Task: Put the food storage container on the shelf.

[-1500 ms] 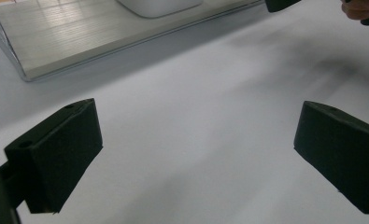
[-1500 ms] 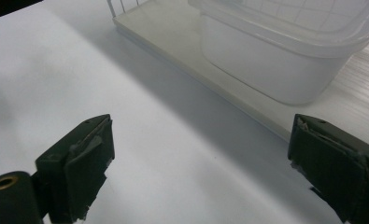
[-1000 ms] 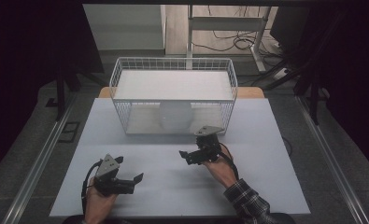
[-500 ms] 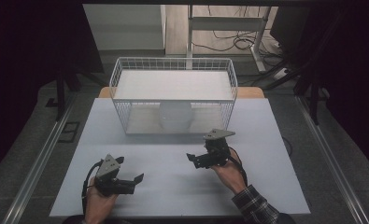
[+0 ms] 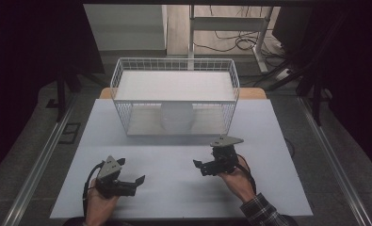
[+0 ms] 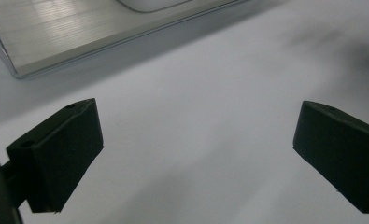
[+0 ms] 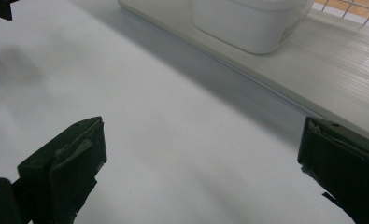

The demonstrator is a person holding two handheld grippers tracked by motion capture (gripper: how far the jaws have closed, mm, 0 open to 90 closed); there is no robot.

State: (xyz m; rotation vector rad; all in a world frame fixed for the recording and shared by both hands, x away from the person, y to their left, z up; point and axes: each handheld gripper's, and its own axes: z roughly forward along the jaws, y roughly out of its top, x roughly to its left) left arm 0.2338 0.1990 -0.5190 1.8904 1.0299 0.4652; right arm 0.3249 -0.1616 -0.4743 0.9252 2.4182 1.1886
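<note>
1. the white container sits inside the wire basket at the far middle of the desk; from above you see it through the mesh and under a pale panel across the basket's top, so its upper part is hidden and its shape is hard to make out.
2. in your right gripper view the container is cut off by the top edge, and in your left gripper view only a corner of it peeks in.
3. your left gripper is low near the desk's near edge, jaws spread wide with nothing between them; the same bare surface shows between them in the left gripper view.
4. your right gripper is right of centre, nearer the basket but apart from it, jaws likewise wide and empty.
5. open desk lies between the two grippers and ahead of each up to the basket's front edge.
</note>
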